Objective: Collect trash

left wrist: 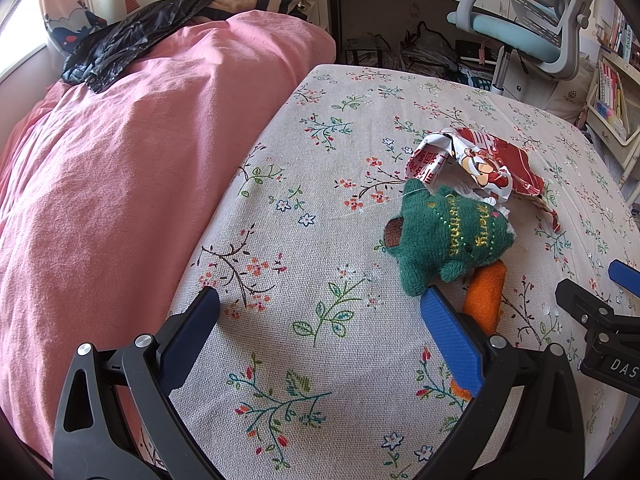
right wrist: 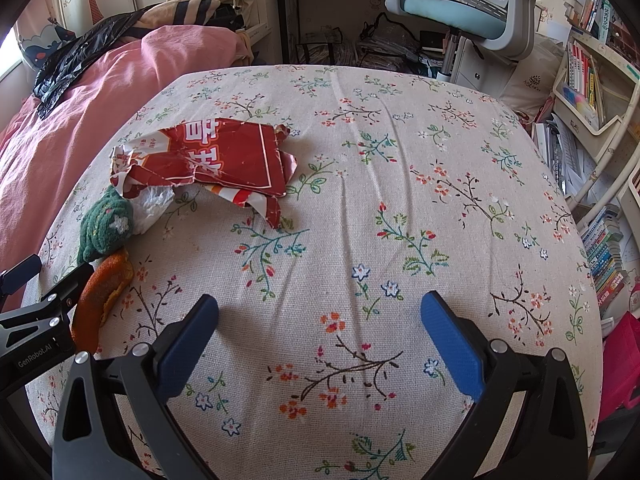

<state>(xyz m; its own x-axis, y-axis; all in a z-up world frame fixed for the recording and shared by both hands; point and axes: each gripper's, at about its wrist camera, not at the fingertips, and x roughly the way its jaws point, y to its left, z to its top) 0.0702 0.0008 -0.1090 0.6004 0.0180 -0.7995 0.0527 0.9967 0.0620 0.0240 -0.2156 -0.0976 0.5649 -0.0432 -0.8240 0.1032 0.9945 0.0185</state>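
Both my left gripper and right gripper gape empty; reaching toward two o'clock, I risk snagging the green plush instead of the torn red wrapper.

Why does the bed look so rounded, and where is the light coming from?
Both wrist views use fisheye lenses, so the floral sheet bulges and the corners go black. In the left wrist view, daylight enters upper left, brightening the pink quilt. In the right wrist view, the right gripper casts soft shadows on the sheet.
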